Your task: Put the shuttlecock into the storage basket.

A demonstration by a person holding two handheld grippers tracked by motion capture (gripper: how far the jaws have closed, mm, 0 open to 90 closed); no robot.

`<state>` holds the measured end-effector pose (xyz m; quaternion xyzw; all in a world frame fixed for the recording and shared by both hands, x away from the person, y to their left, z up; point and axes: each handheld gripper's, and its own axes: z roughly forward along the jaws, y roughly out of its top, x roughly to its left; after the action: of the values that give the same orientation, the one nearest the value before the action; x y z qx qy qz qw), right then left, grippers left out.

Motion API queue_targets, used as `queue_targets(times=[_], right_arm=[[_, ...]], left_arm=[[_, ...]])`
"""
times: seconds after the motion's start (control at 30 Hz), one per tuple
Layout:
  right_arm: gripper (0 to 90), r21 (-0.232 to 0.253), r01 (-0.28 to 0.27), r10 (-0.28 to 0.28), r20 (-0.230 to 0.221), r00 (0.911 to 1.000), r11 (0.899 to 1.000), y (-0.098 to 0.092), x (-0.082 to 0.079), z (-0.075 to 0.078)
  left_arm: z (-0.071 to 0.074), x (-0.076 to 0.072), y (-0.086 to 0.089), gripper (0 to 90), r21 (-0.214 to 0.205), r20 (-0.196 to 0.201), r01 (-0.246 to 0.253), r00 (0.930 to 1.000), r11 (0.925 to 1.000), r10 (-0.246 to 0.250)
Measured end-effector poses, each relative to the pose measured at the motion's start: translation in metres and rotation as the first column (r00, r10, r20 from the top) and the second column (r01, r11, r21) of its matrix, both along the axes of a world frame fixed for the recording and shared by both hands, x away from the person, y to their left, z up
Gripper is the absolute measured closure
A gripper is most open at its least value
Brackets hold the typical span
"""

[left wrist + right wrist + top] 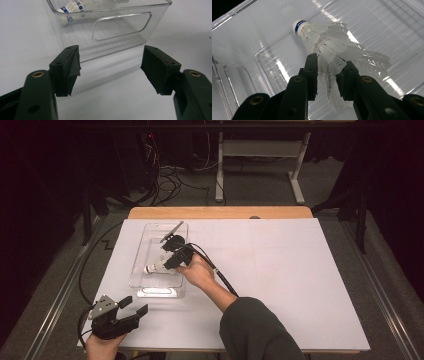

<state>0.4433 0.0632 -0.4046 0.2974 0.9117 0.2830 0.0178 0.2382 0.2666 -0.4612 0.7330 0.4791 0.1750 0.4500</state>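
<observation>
White feathered shuttlecock (329,47) lies inside the clear bin (142,245), skirt between the right gripper's (328,75) narrow jaws, cork pointing away; left gripper (110,67) wide, empty.

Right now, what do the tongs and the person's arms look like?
Both tongs are black with two chunky jaws and small brass-coloured rivets. The left tongs wear a grey three-cornered plate on top; their pads are dark and look cloth-covered. A black cable trails from the right tongs. The right arm has a dark green sleeve.

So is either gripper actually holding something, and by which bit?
The right gripper has a shuttlecock by its feather skirt, over the clear bin. The left gripper is open and holds nothing.
</observation>
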Motion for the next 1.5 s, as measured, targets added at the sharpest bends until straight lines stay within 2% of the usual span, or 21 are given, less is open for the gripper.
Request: queue_targets(times=[0.37, 0.67, 0.9, 1.0, 1.1, 1.13, 1.23, 1.5], right_arm=[[73.1, -0.003, 0.015, -0.015, -0.008, 0.9999, 1.000, -0.011, -0.003, 0.002], [84.6, -0.008, 0.015, -0.015, 0.002, 0.9999, 1.000, -0.019, -0.007, 0.008], [89.3, -0.024, 0.015, -0.015, -0.006, 0.9999, 1.000, -0.015, -0.005, 0.003], [89.1, -0.029, 0.011, -0.011, -0.006, 0.9999, 1.000, -0.015, -0.003, 0.001], [85.3, -0.027, 0.023, -0.023, -0.005, 0.9997, 0.999, -0.016, -0.002, 0.001], [83.4, -0.025, 0.033, -0.034, -0.011, 0.9994, 0.999, -0.017, -0.002, 0.002], [78.9, -0.010, 0.037, -0.037, 0.007, 0.9993, 0.999, -0.020, -0.002, 0.005], [75.2, 0.019, 0.054, -0.055, 0.016, 0.9984, 0.998, -0.027, -0.004, 0.014]], left_arm=[[0.000, 0.000, 0.000, 32.3, 0.000, -0.001, 0.002, 1.0000, 1.0000, -0.002], [0.000, 0.001, -0.001, 32.3, 0.005, -0.003, 0.002, 1.0000, 1.0000, -0.002], [0.000, 0.001, -0.001, 32.3, 0.004, -0.003, 0.002, 1.0000, 1.0000, -0.002], [0.000, 0.001, -0.001, 32.3, 0.004, -0.003, 0.002, 1.0000, 1.0000, -0.002], [0.000, 0.001, 0.000, 32.3, 0.004, -0.003, 0.002, 1.0000, 1.0000, -0.002], [0.000, 0.001, 0.000, 32.3, 0.003, -0.003, 0.002, 1.0000, 1.0000, -0.002], [0.000, 0.001, -0.001, 32.3, 0.004, -0.003, 0.003, 1.0000, 1.0000, -0.003], [0.000, 0.001, -0.001, 32.3, 0.008, -0.004, 0.004, 1.0000, 1.0000, -0.004]])
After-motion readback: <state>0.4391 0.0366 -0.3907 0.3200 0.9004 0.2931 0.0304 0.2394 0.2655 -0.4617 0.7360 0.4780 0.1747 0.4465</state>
